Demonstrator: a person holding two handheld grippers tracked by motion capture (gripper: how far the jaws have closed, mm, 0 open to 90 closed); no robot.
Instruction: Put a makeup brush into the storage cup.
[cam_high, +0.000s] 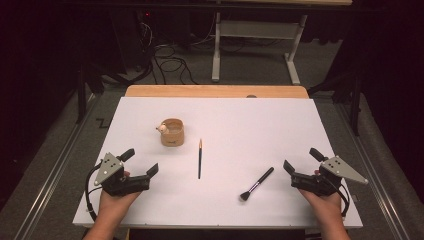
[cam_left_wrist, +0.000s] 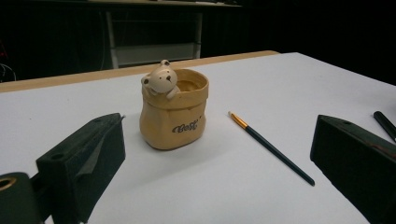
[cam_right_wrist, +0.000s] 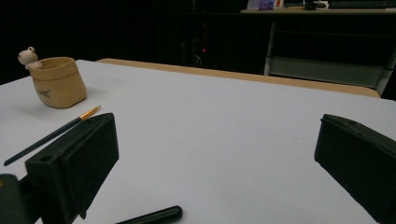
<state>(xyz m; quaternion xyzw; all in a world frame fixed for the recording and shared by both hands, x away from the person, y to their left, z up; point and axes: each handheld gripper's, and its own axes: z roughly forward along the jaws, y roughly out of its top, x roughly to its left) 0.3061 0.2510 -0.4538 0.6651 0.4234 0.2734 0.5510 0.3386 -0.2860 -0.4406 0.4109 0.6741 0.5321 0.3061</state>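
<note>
1. While both grippers rest low at the near corners of the white surface (cam_high: 280, 120), nothing is held: the left gripper (cam_high: 141, 162) has its jaws spread wide and empty, and the right gripper (cam_high: 302, 159) likewise.
2. A thin paintbrush (cam_high: 200, 159) is seen lying flat near the middle, just right of the bear pot (cam_high: 172, 132), apart from it, its orange ferrule toward the far edge.
3. A makeup brush (cam_high: 257, 183) lies at a slant just inside the right gripper, bristles toward the near edge.
4. A slip is judged likely on the thin paintbrush: the handle is slender, round and smooth, and it lies flush on the sheet, so jaws closed from above could roll it aside or scrape the surface.
5. The pot is judged tippable if knocked at its rim, being small and seemingly empty.
6. It appears glazed ceramic, tan, shaped like a slumped sack, with a small bear peeking over the rim.
7. The makeup brush has a glossy black handle and a soft dark tuft.
</note>
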